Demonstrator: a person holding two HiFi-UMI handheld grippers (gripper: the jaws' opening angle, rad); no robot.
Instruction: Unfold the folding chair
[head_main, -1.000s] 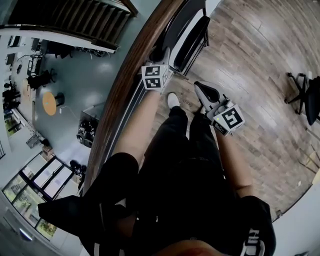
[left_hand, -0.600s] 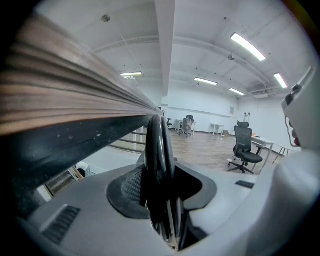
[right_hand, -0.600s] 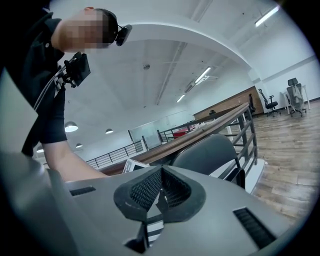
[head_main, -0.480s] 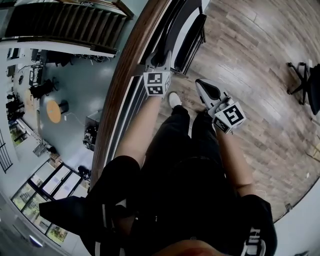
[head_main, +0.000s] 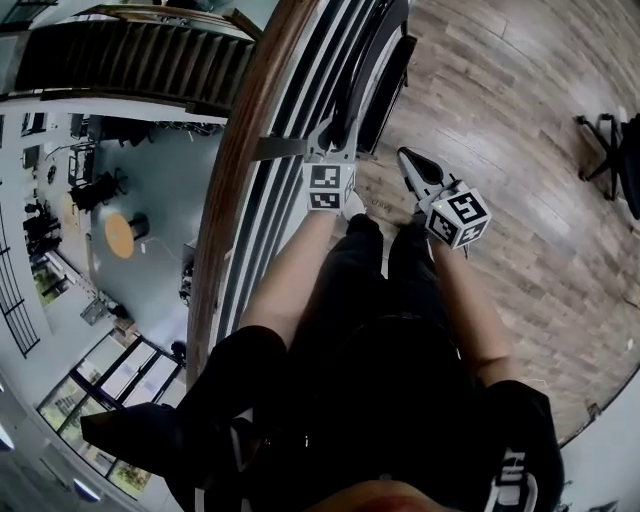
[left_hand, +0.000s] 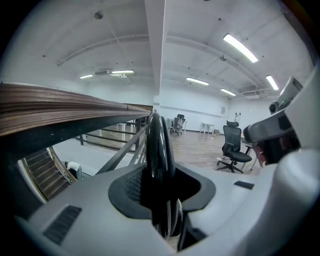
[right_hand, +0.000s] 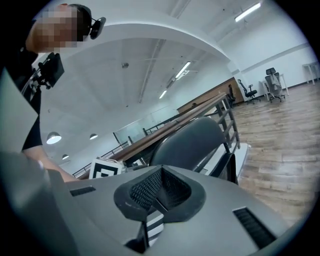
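The folding chair (head_main: 388, 85) stands folded flat on edge against the railing (head_main: 262, 200) at the top middle of the head view. Its long axis runs up the picture alongside the wooden handrail (head_main: 245, 150), with the black panel's edge turned toward the person. The left gripper (head_main: 335, 132) has reached the near end of the chair. In the left gripper view, the chair's rounded black rim (left_hand: 157, 145) stands upright in the gap between that gripper's jaws. The jaws are half open and closing on the rim, and a dark sliver of space shows on the rim's right side, so the pads do not look fully pressed on it. The bare left forearm (head_main: 290, 270) stretches straight forward beside the railing, with the gripper pointing away from the body and slightly down. The right gripper (head_main: 408, 160) hangs free just to the right of the chair's near end, slanted up and to the left toward it. Its jaws are fully together with nothing between them. The right gripper view shows the chair's curved dark back (right_hand: 192, 142) beyond those closed jaws. The left gripper's marker cube (right_hand: 105, 171) appears at the left of that view. The right forearm (head_main: 470, 310) runs forward along the person's right leg. Beneath the grippers is a white shoe (head_main: 350, 205) on the wooden plank floor (head_main: 500, 120). An office chair (head_main: 612, 160) stands well apart at the right edge of the head view.
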